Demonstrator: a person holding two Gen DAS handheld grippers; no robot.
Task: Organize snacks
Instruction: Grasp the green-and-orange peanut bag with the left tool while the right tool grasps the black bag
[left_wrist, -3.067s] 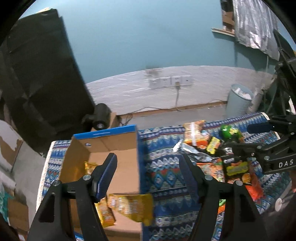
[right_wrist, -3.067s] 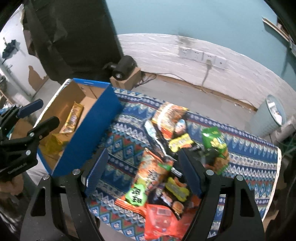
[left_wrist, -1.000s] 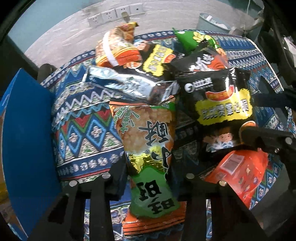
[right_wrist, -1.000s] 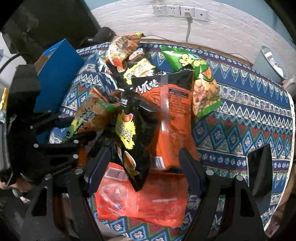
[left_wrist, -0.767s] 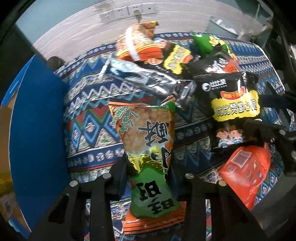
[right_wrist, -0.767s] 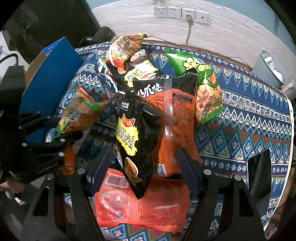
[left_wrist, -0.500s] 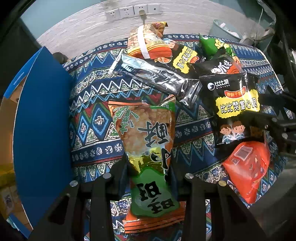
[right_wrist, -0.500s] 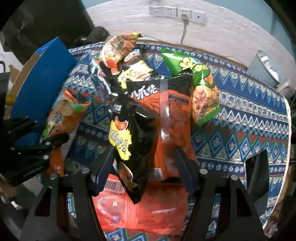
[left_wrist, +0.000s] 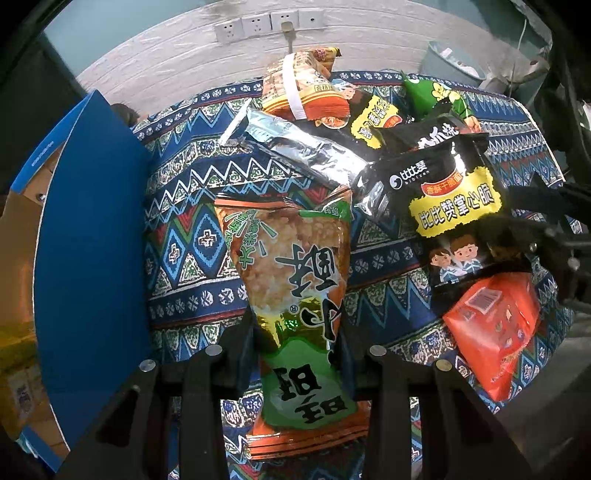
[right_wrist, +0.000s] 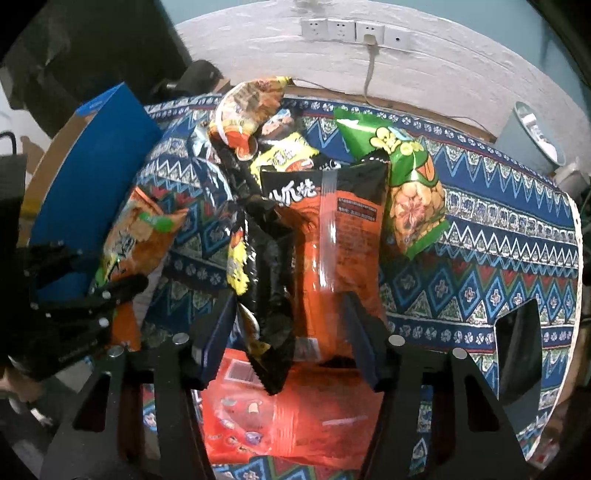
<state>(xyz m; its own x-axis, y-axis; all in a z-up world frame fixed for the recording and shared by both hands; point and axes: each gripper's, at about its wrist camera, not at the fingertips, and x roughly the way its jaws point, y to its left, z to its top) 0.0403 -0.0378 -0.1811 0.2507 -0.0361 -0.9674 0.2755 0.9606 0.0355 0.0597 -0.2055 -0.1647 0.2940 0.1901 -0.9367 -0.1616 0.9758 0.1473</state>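
A: We see the blue cardboard box (left_wrist: 92, 229) at the left edge of the blue patterned tablecloth (left_wrist: 184, 243).

B: Beside that box, our left gripper (left_wrist: 295, 354) clamps the green-and-orange rice-cracker bag (left_wrist: 291, 280).

A: Farther from the box, our right gripper (right_wrist: 288, 332) is closing around the black-and-yellow snack packet (right_wrist: 266, 280).
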